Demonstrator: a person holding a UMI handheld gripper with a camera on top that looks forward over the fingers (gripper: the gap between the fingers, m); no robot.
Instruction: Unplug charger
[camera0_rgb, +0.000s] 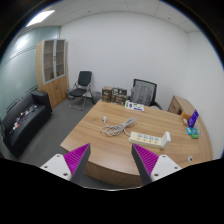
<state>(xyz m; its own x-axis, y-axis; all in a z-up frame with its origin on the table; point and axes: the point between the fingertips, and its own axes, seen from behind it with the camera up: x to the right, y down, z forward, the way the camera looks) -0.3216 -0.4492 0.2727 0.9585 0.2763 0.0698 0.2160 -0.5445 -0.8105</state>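
Looking across an office from above the near edge of a wooden desk (95, 150). Gripper (111, 160) at lower centre of frame; its two pink pads (73, 158) are spread wide apart, with bare desk between them and nothing held.

Hard to make out: a white power strip (146, 137) lies on the desk at centre right, beyond the right finger. A small white block at its right end may be the charger (166, 137), but the plug and socket detail are too small to confirm. Long axis of the strip runs left to right across the frame, tilted slightly; the charger end points toward the right side.

A tangle of white cable (117, 126) lies at centre of frame, left of the strip; where its ends lead cannot be traced. Blue and dark items (192, 122) at the right edge of the desk are not identifiable.

Background: black office chair (144, 92) behind the desk, a second chair (81, 86) at upper left centre, wooden cabinet (53, 70) at upper left, dark sofa (24, 118) at left, partly cut off.
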